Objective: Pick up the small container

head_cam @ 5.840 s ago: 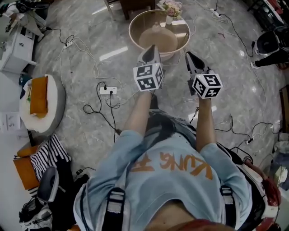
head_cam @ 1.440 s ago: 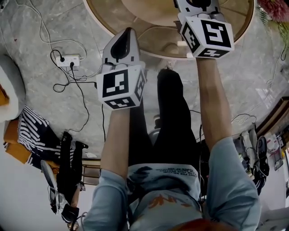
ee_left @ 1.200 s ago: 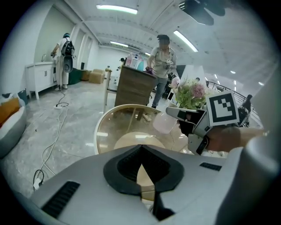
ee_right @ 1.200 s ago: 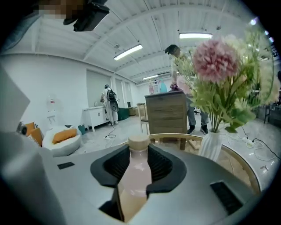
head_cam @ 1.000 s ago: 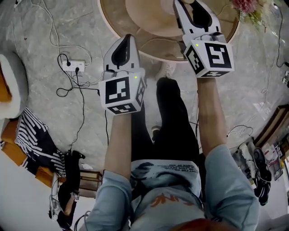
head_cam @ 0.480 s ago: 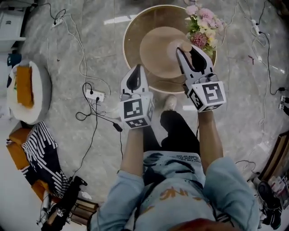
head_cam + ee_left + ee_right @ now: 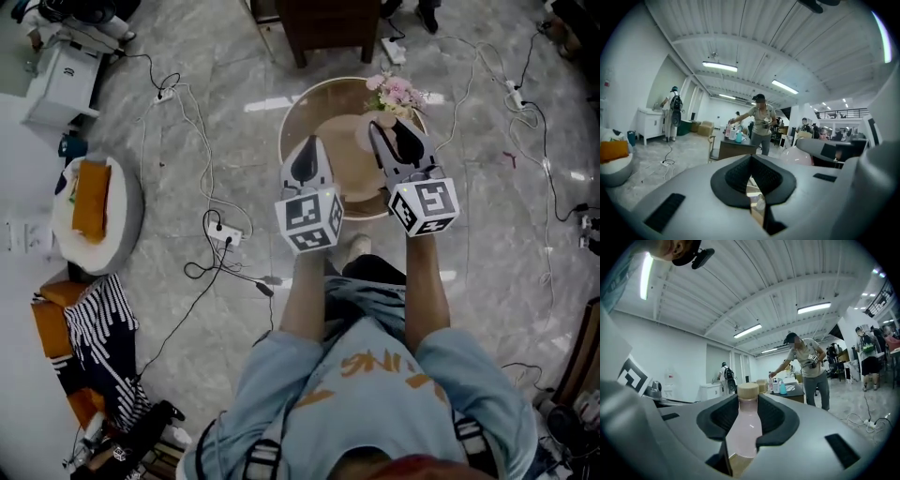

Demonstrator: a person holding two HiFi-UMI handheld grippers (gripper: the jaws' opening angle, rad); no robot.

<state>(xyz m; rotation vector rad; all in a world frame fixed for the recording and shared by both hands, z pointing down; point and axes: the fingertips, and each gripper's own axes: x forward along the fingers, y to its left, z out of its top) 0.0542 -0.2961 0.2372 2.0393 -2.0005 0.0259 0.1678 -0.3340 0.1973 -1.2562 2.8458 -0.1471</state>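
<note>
right gripper (image 7: 747,404) squeezes the capped pink bottle (image 7: 744,432) upright, ready for lifting; left gripper (image 7: 751,161) hangs closed and empty, unneeded.

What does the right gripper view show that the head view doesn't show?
Only the right gripper view gives a clear look at the pale pink bottle with a tan cap. It stands between the right gripper's jaws, which press its sides. That view also shows ceiling lights and a person in a cap at a desk. Only the head view shows the pink flowers, the left gripper and a round white seat with an orange cushion. Both show the right gripper and the round tan table.
</note>
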